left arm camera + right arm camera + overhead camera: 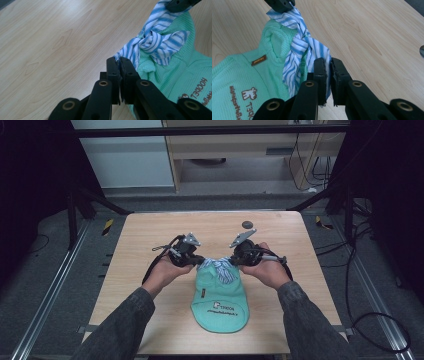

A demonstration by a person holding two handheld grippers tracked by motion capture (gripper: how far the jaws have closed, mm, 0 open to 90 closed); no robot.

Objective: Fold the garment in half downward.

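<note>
job: looks like tying the striped tie ends on a mint green bib (220, 302) into a knot; that's my read from where the grippers are working

where it is: bib lies flat on the wooden table (145, 245), near the person's edge, printed logo facing up; the blue-and-white striped ties (160, 43) sit at its far end, between the two grippers

left gripper (119, 65): jaws pinched nearly together on one striped tie end; fabric pokes out right at the tips

right gripper (328, 65): jaws almost closed too, clamped on the other striped end; cloth runs down between them

done so far: the two ties are already crossed and wound into one twist or knot, visible in both gripper views; each end is held off to its own side, so I'd say the knot is formed

left to do: probably pulling it snug and letting go; can't tell if it's fully tight, it looks a bit loose in the left gripper view; whether a second knot or a bow is wanted, no idea

count: one bib; two tie ends; one knot; two grippers; one small dark round thing (247, 224) on the far part of the table, can't tell what it is; one brown label (259, 60) sewn on the bib
</note>
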